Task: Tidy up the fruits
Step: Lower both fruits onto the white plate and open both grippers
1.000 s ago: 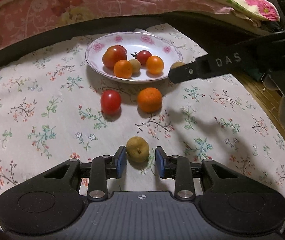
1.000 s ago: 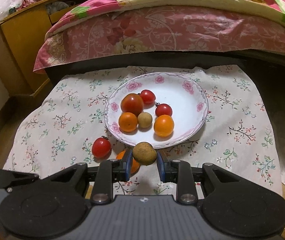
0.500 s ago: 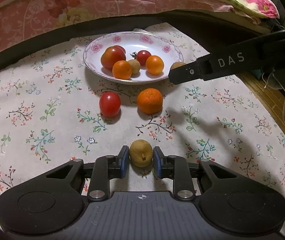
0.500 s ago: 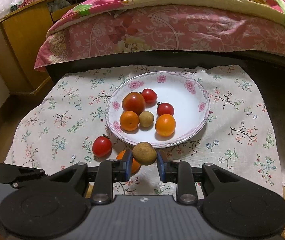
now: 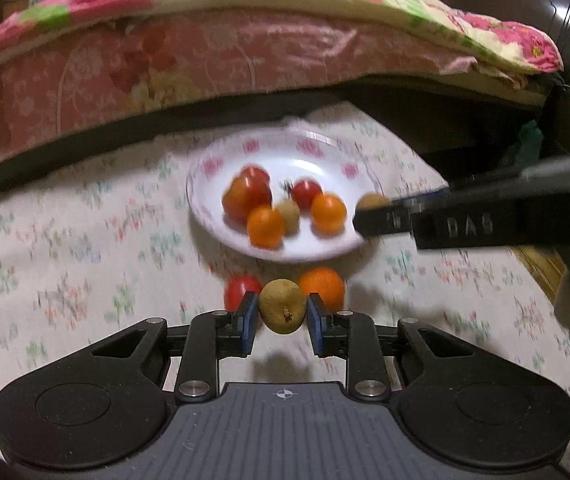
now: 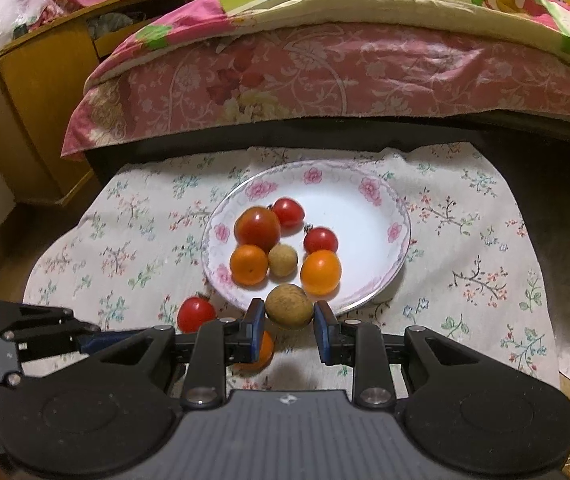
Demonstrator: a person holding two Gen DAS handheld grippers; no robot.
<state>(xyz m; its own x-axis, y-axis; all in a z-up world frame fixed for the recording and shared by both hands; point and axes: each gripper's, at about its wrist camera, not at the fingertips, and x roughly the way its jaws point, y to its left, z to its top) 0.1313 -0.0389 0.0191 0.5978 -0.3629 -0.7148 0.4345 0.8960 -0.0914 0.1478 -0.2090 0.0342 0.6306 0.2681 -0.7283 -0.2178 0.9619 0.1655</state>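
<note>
1. The brown fruit (image 5: 283, 311), low in the centre of the left wrist view, is a small round longan-like thing with a dull, rough skin and a dark stem scar facing the camera. It sits between the blue pads (image 5: 250, 316) of the left gripper (image 5: 281, 320), which is clamped on its two sides; a shadow on the cloth below suggests it is lifted clear.
2. A second brown fruit (image 6: 289, 306), at lower centre of the right wrist view, is pinched the same way by the right gripper (image 6: 289, 320), just at the near rim of the plate (image 6: 399, 216).
3. Handling, as a judgement: both fruits look light and firm-shelled, so they should resist a moderate squeeze, but the round shape could let them roll or pop out if the pads sit off the widest part. A hold across the middle, as shown, seems the safest.
4. On the plate, in mid-frame, lie a large tomato (image 6: 257, 228), two small red tomatoes (image 6: 288, 212), two oranges (image 6: 248, 264) and one more pale brown fruit (image 6: 283, 260). The tomatoes are likely soft-skinned and easily bruised.
5. On the floral cloth (image 6: 465, 248), in front of the plate, rest a loose red tomato (image 6: 196, 313) and an orange (image 5: 323, 284), partly hidden behind the fingers.
6. Beyond, across the upper frame, a bed with a pink quilt (image 6: 345, 72) fills the background.
</note>
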